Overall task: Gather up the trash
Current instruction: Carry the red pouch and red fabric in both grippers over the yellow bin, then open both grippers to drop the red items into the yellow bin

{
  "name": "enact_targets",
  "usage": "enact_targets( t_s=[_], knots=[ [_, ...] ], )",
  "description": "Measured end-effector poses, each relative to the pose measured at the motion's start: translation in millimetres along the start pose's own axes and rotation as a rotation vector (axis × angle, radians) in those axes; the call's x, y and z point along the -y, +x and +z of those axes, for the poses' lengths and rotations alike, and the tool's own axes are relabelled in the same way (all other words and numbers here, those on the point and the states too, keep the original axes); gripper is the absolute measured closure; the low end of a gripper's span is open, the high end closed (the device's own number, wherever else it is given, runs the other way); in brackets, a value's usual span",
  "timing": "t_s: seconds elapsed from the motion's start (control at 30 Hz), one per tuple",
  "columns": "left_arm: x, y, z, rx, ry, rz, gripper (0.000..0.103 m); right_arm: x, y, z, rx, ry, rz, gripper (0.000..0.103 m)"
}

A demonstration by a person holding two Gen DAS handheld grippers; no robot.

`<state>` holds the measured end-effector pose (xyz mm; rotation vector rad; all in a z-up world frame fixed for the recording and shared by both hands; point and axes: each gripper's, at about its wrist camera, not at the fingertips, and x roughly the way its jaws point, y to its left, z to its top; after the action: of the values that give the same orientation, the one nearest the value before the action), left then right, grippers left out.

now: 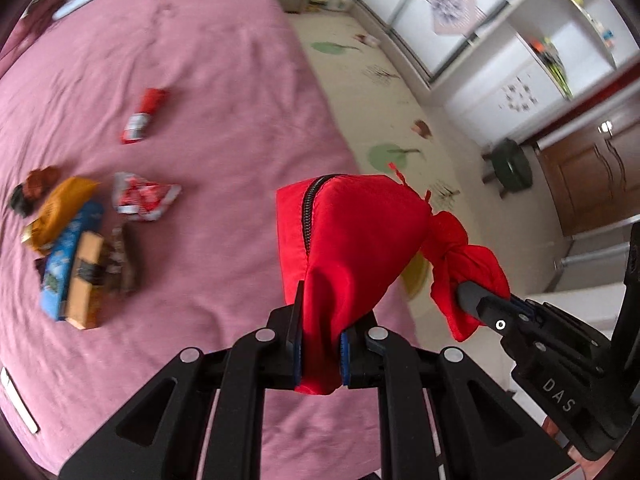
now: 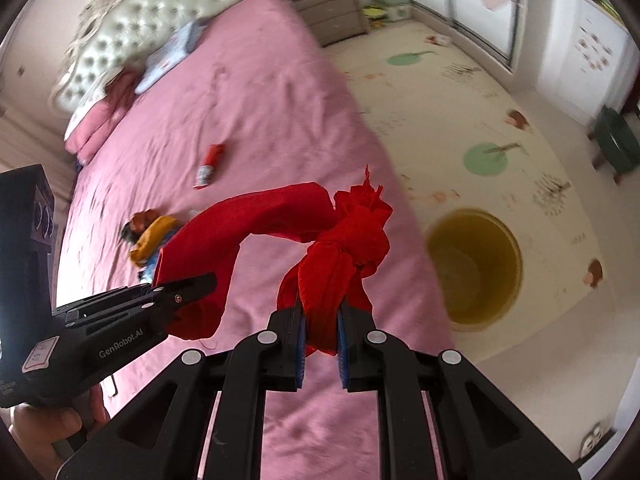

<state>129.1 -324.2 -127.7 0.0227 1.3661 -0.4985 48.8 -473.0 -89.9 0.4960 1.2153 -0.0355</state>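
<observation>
A red cloth bag (image 1: pixel 352 236) with a black zipper hangs between both grippers above the pink bed. My left gripper (image 1: pixel 321 354) is shut on its lower fold; it also shows in the right wrist view (image 2: pixel 196 294). My right gripper (image 2: pixel 321 344) is shut on the bag's knotted end (image 2: pixel 344 256); it also shows in the left wrist view (image 1: pixel 472 300). Trash lies on the bed: a red tube wrapper (image 1: pixel 144 116), a red-white crumpled packet (image 1: pixel 144 198), a yellow packet (image 1: pixel 60 210), a blue box (image 1: pixel 68 256) and a brown box (image 1: pixel 86 284).
A yellow bin (image 2: pixel 476 268) stands on the patterned floor mat beside the bed's edge. A dark green stool (image 2: pixel 616 140) is at the far right. The headboard (image 2: pixel 132 28), a nightstand (image 2: pixel 332 12) and white wardrobes (image 1: pixel 520 40) are at the back.
</observation>
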Motion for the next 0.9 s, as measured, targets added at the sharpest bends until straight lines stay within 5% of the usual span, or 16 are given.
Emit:
enact_targets(
  t_s=[0.57,0.63,0.77,0.9],
  knots=[
    [156,105,33,-0.135,0.222,-0.072,0.088,165,-6,11,0.013,0.22,-0.09,0.09],
    [165,114,41,-0.151,0.223,-0.104,0.08,176,-5,15,0.015,0.226,-0.103,0.086],
    [175,118,55,-0.142,0.223,-0.129,0.027,198,-5,20,0.023,0.255,-0.144,0.062],
    [171,116,62,-0.118,0.221,-0.126,0.021,213,-9,18,0.028,0.292,-0.157,0.06]
  ],
)
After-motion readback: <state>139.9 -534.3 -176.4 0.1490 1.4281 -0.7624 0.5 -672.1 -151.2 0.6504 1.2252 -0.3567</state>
